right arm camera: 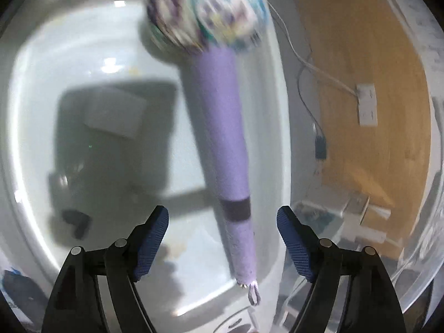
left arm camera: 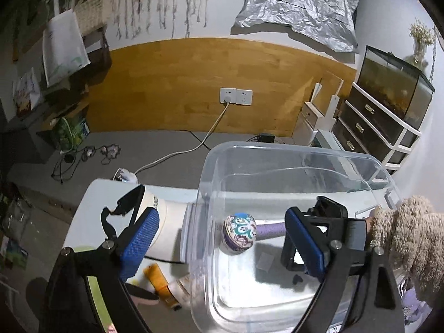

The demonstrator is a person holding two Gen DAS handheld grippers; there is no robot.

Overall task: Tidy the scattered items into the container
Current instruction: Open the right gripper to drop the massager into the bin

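A clear plastic container (left arm camera: 277,149) stands on a white table (left arm camera: 91,202). Inside it is a purple-handled massage hammer (right arm camera: 224,138) with a round patterned head (left arm camera: 240,230), blurred in the right wrist view. My right gripper (right arm camera: 222,238) is open inside the container, its fingers either side of the handle's end without touching it; it also shows in the left wrist view (left arm camera: 319,236). My left gripper (left arm camera: 222,241) is open and empty at the container's left wall. A white cylinder (left arm camera: 169,222) and a yellow-orange item (left arm camera: 158,277) lie on the table left of the container.
A small dark piece (right arm camera: 76,222) lies on the container's floor. A white power strip (left arm camera: 125,176) and cable lie on the grey floor beyond the table. A dark drawer unit (left arm camera: 374,127) with a tank on top stands at the right.
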